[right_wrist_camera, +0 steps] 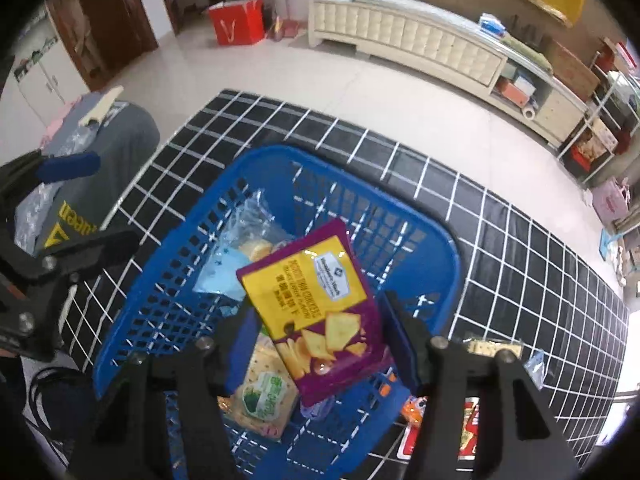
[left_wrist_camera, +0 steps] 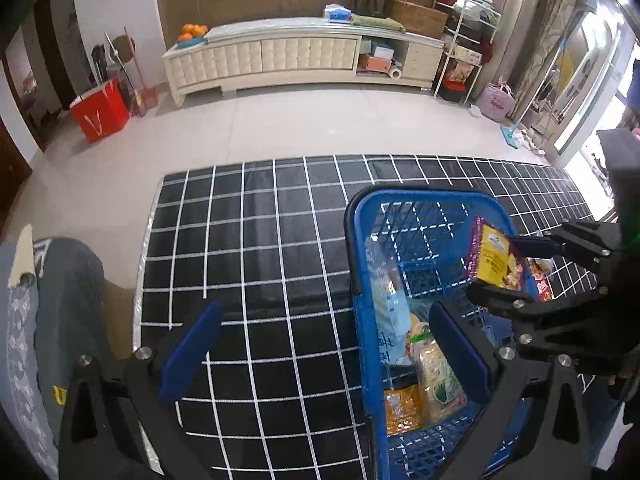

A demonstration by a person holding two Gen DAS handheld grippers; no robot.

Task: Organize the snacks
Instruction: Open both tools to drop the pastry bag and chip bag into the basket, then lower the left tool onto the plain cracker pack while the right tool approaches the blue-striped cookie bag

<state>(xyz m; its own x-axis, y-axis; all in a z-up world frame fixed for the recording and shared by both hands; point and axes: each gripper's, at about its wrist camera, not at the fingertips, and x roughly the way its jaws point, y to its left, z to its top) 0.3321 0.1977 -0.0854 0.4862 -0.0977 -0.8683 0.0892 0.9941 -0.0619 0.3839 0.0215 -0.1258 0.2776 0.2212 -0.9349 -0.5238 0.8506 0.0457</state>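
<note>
A blue plastic basket stands on a black table with white grid lines. It holds several snack packs, among them a green-labelled cracker pack and a clear bag. My right gripper is shut on a purple and yellow cracker pouch and holds it above the basket. My left gripper is open and empty, one finger left of the basket and the other over it.
More snack packs lie on the table right of the basket. A grey cloth-covered object stands left of the table. A cream cabinet and a red bag stand at the far wall.
</note>
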